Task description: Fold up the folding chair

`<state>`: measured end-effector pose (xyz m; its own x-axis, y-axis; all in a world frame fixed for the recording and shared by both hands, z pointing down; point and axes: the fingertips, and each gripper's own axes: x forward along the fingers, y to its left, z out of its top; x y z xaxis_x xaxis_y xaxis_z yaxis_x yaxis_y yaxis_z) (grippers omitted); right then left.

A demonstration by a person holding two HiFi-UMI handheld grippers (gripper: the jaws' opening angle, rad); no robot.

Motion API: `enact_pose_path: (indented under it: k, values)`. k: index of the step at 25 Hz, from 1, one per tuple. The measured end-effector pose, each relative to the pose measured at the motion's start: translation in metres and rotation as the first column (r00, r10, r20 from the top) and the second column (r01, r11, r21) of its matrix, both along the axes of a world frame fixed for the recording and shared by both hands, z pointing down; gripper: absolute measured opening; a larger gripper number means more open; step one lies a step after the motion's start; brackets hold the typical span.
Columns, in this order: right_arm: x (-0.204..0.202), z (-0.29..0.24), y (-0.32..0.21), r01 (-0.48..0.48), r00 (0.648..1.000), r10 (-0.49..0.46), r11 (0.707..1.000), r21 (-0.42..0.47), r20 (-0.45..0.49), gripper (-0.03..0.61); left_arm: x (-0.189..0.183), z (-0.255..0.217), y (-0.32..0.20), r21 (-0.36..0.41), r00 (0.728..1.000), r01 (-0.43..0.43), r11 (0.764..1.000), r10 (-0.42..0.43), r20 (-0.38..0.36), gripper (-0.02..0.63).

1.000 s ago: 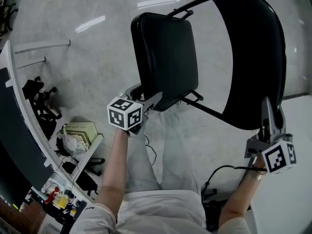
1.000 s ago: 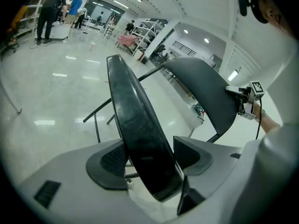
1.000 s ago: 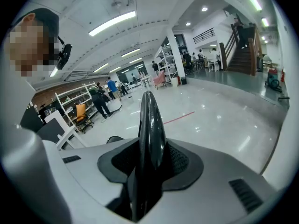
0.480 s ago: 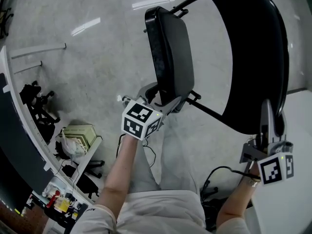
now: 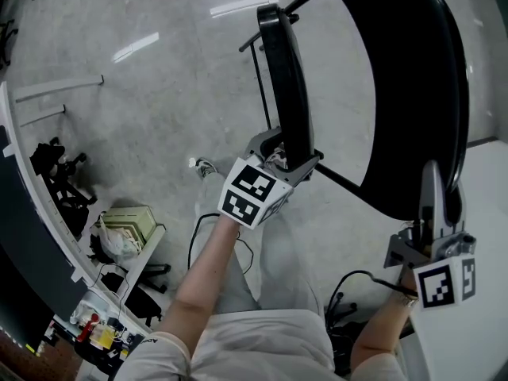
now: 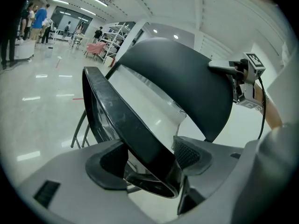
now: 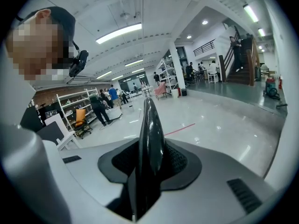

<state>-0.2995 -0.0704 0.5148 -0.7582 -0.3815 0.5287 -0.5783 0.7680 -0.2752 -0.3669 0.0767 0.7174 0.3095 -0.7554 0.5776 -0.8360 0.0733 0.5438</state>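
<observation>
The black folding chair stands on the grey floor. Its seat (image 5: 286, 78) is tipped up almost edge-on, close to the curved backrest (image 5: 421, 94). My left gripper (image 5: 287, 151) is shut on the seat's near edge. In the left gripper view the seat (image 6: 121, 120) runs slantwise between the pads (image 6: 187, 153), with the backrest (image 6: 182, 87) behind it. My right gripper (image 5: 438, 193) is shut on the backrest's near rim. That thin black rim (image 7: 149, 125) stands upright between the pads in the right gripper view. The chair's legs (image 5: 258, 70) show beyond the seat.
A low shelf with bags and bottles (image 5: 119, 232) runs along the left. Black gear (image 5: 59, 165) lies on the floor beside it. A black cable (image 5: 357, 280) lies near my right arm, and a white surface (image 5: 488, 205) is at the right. Several people stand far off (image 7: 100, 104).
My left gripper has moved right and up with the seat's edge. The seat has swung from nearly flat to nearly edge-on toward the backrest. The right gripper has kept its hold.
</observation>
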Motion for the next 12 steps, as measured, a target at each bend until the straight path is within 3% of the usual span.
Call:
enact_pose_path:
  k: [12]
  values:
    - [0.001, -0.007, -0.002, 0.012, 1.0, -0.011, 1.0, 0.026, -0.004, 0.133, 0.031, -0.006, -0.05, 0.037, 0.998, -0.053, 0.998, 0.052, 0.038, 0.314]
